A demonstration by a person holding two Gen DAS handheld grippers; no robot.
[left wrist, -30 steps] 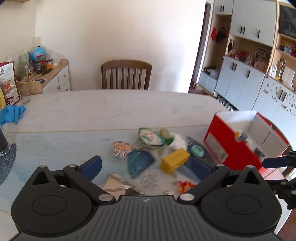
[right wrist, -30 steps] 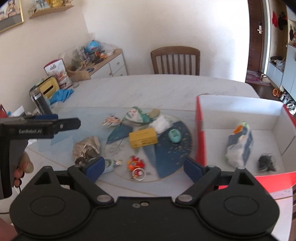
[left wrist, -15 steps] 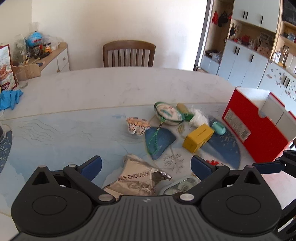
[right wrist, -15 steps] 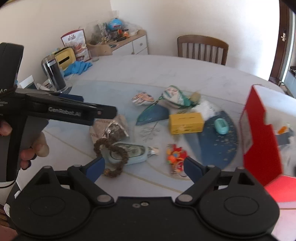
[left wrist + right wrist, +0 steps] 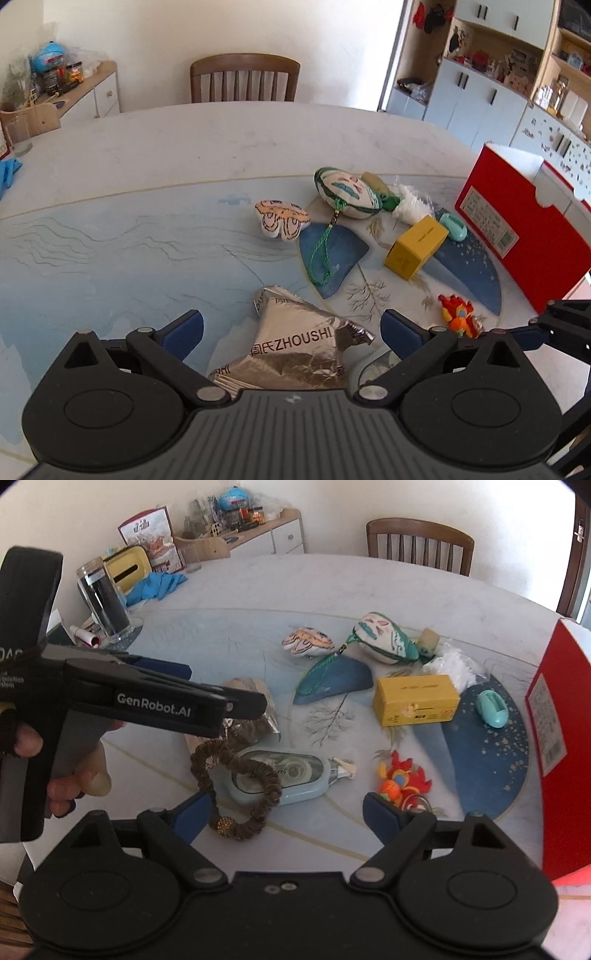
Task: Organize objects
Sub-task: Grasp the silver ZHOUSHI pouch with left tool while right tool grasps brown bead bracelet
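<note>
Silver foil, the snack packet (image 5: 295,350) lies on the table (image 5: 184,147) directly ahead of the left gripper (image 5: 291,328), between its spread jaws, its long axis running away from them. The right gripper (image 5: 284,810), jaws spread and just narrowing on nothing, hangs over the brown scrunchie (image 5: 236,786) and tape dispenser (image 5: 288,775).

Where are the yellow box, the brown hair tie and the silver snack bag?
yellow box (image 5: 415,700), right wrist view, on its front face.
brown hair tie (image 5: 271,786), right wrist view, on its right loop.
silver snack bag (image 5: 291,347), left wrist view, on the printed lettering.
</note>
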